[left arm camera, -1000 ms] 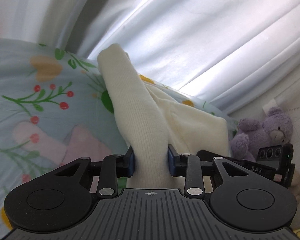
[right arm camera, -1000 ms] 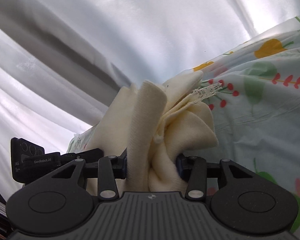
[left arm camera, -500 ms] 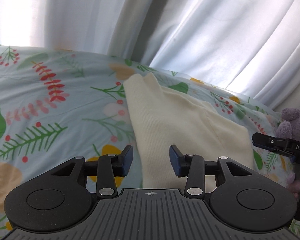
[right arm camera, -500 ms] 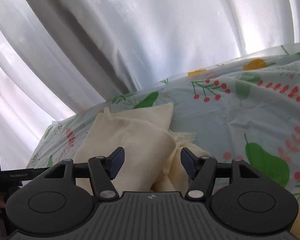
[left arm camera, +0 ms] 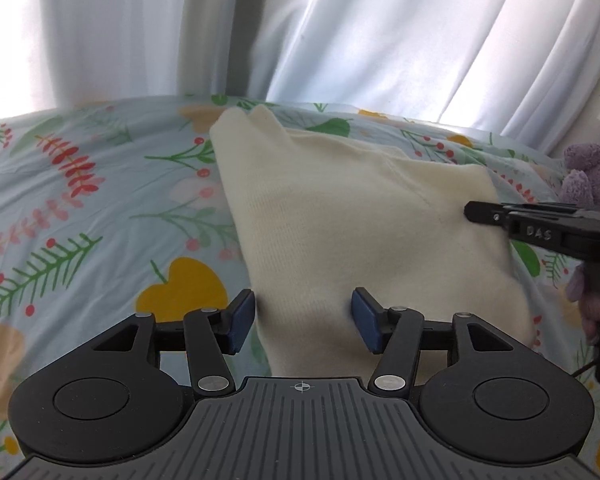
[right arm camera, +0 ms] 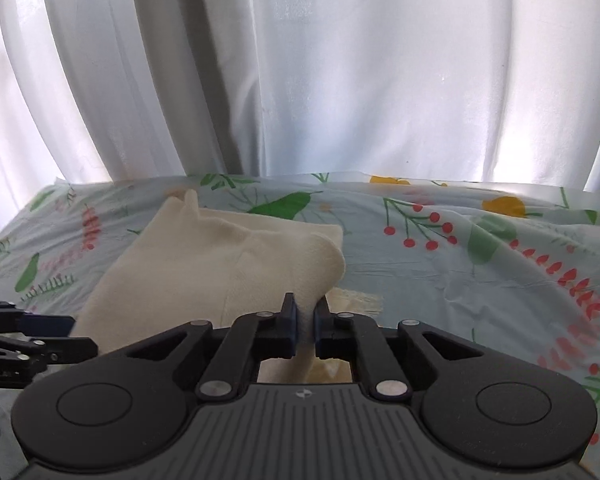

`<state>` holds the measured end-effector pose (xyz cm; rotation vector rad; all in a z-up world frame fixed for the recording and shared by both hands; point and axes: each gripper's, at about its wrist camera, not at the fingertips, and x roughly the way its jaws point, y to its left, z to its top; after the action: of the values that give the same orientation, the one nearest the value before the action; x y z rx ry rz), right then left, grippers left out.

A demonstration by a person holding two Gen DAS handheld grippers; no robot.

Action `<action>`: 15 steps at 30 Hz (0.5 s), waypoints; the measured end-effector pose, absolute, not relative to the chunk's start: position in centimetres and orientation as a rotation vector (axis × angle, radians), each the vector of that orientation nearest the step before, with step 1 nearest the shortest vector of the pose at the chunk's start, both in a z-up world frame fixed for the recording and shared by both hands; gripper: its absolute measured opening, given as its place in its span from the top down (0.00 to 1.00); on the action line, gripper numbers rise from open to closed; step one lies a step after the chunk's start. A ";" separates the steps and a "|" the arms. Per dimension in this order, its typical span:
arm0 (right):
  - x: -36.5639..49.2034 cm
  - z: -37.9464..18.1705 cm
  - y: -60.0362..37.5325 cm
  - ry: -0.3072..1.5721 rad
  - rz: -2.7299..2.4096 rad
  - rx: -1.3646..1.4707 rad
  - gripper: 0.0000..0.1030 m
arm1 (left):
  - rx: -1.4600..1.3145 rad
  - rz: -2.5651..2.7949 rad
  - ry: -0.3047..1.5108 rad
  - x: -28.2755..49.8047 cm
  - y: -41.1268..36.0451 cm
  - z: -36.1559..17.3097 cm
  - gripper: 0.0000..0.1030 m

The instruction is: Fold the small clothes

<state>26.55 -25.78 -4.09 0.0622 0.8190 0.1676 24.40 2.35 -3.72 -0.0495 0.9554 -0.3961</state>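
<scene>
One cream knit garment (left arm camera: 340, 220) lies on the floral bedsheet (left arm camera: 80, 208), already doubled into a rough flat packet; edges uneven, one corner peaked at the far end. Left gripper (left arm camera: 303, 318): jaws wide apart, straddling the near edge, holding nothing. Right gripper (right arm camera: 305, 322): jaws nearly closed on a fold at the garment's near right corner. Judgement: first fold done; a further fold and squaring probably remain.

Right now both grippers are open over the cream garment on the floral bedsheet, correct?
Not quite. Only the left gripper is open over the cream garment. The right wrist view shows the right gripper shut on a fold of it. The garment does lie on the floral bedsheet.
</scene>
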 end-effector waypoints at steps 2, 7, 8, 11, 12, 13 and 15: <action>26.2 -5.1 -25.1 0.807 0.135 -0.013 0.92 | -0.064 -0.397 0.999 24.3 2.7 -4.4 0.39; 24.0 -2.9 -24.9 0.734 0.118 0.053 0.87 | -0.079 -0.376 1.043 23.7 3.5 -5.3 0.36; 23.2 -2.3 -24.4 0.703 0.148 0.049 0.85 | -0.080 -0.373 1.044 23.6 3.5 -5.3 0.36; 20.7 -1.7 -21.8 0.673 0.271 -0.024 0.85 | -0.082 -0.361 1.048 23.5 3.2 -5.2 0.36; 20.1 -1.7 -21.1 0.670 0.295 -0.056 0.85 | -0.084 -0.357 1.050 23.4 3.2 -5.2 0.36; 19.5 -2.0 -20.2 0.680 0.326 -0.093 0.85 | -0.086 -0.353 1.055 23.4 3.1 -5.2 0.35; 19.3 -3.2 -19.3 0.747 0.353 -0.137 0.85 | -0.089 -0.343 1.065 23.5 3.1 -5.3 0.34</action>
<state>19.26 -19.30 -3.23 -0.1374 0.7465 0.3527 23.46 3.07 -5.26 -0.0894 1.0652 -0.3426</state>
